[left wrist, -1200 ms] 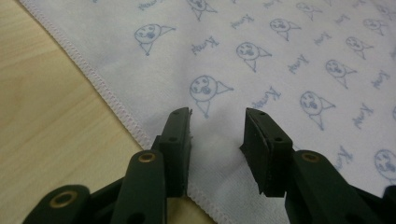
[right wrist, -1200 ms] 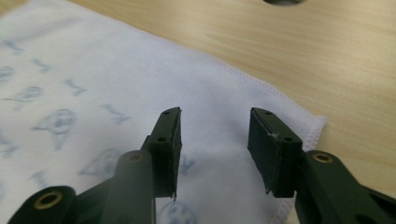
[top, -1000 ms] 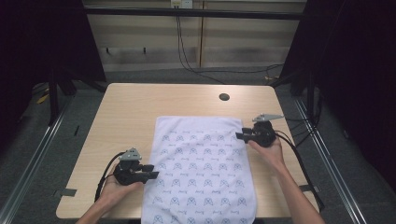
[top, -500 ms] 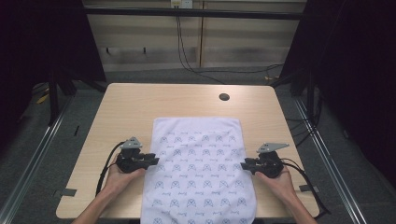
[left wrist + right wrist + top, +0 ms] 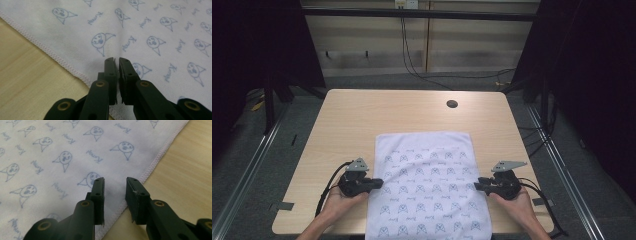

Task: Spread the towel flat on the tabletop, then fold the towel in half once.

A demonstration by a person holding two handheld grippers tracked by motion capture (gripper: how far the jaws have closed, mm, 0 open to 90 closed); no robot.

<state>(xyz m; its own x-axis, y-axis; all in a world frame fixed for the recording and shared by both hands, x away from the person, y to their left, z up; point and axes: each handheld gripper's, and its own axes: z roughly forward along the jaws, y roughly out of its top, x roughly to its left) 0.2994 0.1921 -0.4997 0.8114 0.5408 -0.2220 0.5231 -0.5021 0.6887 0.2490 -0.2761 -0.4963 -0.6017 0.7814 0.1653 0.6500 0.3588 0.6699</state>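
A white cloth (image 5: 427, 185) printed with small blue faces lies flat on the wooden table (image 5: 412, 110), its near end hanging over the front edge. My left gripper (image 5: 381, 183) sits at the cloth's left edge. In the left gripper view its jaws (image 5: 117, 60) have just been closing and now stand nearly together on the cloth (image 5: 150, 30), with a small crease running up to the tips. My right gripper (image 5: 476, 187) is at the cloth's right edge. Its jaws (image 5: 115, 180) have narrowed a little but stand apart, straddling the stitched hem (image 5: 155, 160) without pressing it.
A dark round hole (image 5: 452, 104) sits in the table top near the far right. Bare wood lies left (image 5: 30, 82) and right (image 5: 180, 177) of the cloth. Cables trail from both grippers toward the front edge. Dark floor and metal rails surround the table.
My right gripper came back along the cloth's right edge toward the person. My left gripper edged onto the cloth's left hem and its jaws drew together.
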